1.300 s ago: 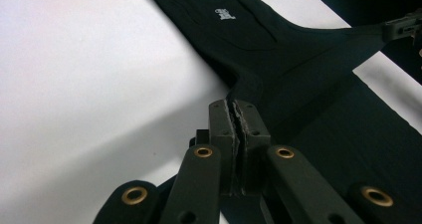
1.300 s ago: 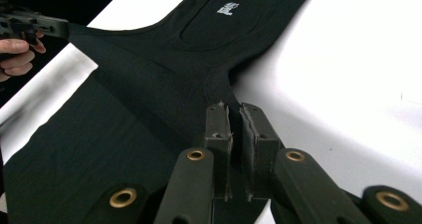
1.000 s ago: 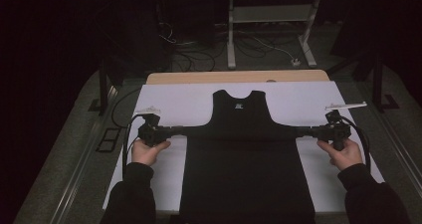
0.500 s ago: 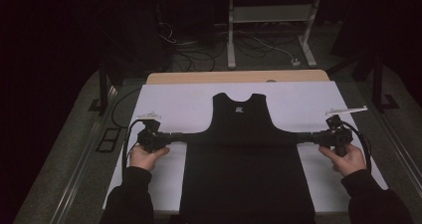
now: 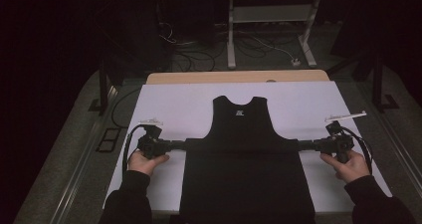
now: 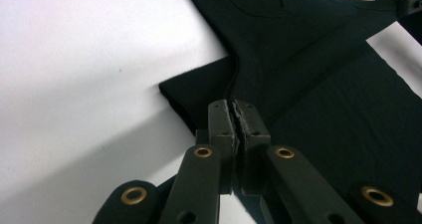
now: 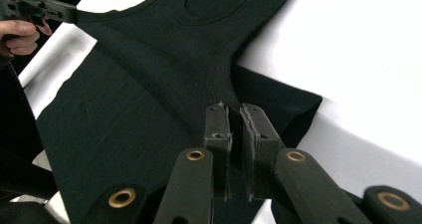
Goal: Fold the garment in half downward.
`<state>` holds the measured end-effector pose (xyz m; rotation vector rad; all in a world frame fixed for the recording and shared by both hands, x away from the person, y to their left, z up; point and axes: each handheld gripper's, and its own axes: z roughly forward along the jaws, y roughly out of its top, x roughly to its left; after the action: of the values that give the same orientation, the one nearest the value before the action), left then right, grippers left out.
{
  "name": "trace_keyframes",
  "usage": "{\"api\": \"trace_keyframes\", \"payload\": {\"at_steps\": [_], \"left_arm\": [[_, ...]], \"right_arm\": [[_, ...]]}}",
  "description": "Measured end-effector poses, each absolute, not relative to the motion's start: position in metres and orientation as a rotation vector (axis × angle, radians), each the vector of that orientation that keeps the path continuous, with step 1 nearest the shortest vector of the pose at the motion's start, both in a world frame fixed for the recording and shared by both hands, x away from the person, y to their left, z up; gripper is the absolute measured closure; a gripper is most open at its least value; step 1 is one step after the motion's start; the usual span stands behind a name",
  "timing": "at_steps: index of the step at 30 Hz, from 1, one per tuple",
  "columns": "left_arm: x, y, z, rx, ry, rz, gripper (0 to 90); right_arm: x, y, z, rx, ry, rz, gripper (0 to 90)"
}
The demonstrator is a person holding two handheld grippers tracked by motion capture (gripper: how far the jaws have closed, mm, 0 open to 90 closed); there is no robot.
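Note:
A black shirt (image 5: 249, 159) lies flat on a white sheet (image 5: 169, 104), neck toward the far side and lower part at the near edge. My left gripper (image 5: 182, 144) comes in from the left and is shut on the shirt's left side at the sleeve fold. In the left gripper view the left gripper (image 6: 238, 107) has its jaws pressed together on the black fabric (image 6: 318, 84). My right gripper (image 5: 302, 144) mirrors it at the right side. In the right gripper view the right gripper (image 7: 235, 110) pinches the fabric (image 7: 164, 74). The cloth is stretched taut between them.
The white sheet covers a wooden table (image 5: 239, 76) whose far edge shows. Beyond it on the dark floor are cables (image 5: 199, 55) and a white metal stand (image 5: 271, 25). A rail (image 5: 74, 174) runs along the table's left side.
Both hands have drifted slightly toward the near edge, each still holding the shirt. The grips are unchanged.

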<state>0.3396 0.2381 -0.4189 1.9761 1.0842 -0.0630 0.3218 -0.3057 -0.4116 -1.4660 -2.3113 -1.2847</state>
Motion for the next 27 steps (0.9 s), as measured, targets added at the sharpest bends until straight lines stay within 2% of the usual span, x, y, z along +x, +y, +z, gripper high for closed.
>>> {"api": "trace_keyframes", "payload": {"at_steps": [27], "left_arm": [[0.321, 0.24, -0.423, 2.005, 1.086, -0.123, 86.3]], "right_arm": [[0.305, -0.31, -0.419, -1.476, -2.295, -1.18, 81.0]]}}
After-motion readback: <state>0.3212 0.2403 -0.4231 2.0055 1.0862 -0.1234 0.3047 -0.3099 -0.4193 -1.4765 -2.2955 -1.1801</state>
